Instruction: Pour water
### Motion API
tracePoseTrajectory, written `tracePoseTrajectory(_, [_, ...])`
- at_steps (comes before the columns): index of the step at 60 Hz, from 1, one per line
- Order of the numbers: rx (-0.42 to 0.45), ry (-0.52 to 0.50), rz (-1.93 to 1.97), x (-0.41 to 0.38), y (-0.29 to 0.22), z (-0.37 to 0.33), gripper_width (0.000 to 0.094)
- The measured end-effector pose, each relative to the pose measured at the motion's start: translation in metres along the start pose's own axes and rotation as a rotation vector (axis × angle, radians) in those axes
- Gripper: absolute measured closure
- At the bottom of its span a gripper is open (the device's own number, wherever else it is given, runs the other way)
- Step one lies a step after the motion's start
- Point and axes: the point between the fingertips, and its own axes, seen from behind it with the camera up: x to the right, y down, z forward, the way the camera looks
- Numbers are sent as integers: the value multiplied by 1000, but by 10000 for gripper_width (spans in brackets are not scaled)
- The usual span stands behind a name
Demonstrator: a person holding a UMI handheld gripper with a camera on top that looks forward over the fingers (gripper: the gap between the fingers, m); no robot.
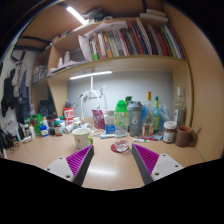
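The hand-held gripper (pixel 113 163) hangs over a pale wooden tabletop (pixel 112 178) with its two fingers wide apart and nothing between them; only bare wood shows in the gap. Each finger carries a magenta pad (pixel 80 158) on its inner face, and the lower parts of both fingers are cut off from sight.

Beyond the fingers, along the back of the tabletop, stands a crowded row of containers. A white mug (pixel 82 137) sits just ahead of the left finger. Near the middle is a green-capped plastic bottle (pixel 120 116), and beside it a grey-green lidded jug (pixel 135 117); either could be the water vessel for pouring, but which one holds water cannot be made out. A small round glass dish (pixel 121 146) lies on the wood in front of them, its contents too small to tell. Further right stand a tall clear bottle (pixel 180 108) and a dark-lidded jar (pixel 170 131). To the left is a cluster of small bottles and jars (pixel 40 126), crowded together and hard to separate.

Above, a wooden shelf (pixel 120 64) carries a row of upright books (pixel 130 42), their titles unreadable. A lit strip lamp (pixel 90 74) glows under the shelf and another ceiling light (pixel 76 15) above. Dark clothing (pixel 17 85) hangs at the far left, partly hidden.
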Motion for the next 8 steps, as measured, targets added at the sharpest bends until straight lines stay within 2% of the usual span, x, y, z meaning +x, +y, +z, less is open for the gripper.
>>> tracePoseTrajectory(8, [41,-24,-22,-20,-9,-63,94])
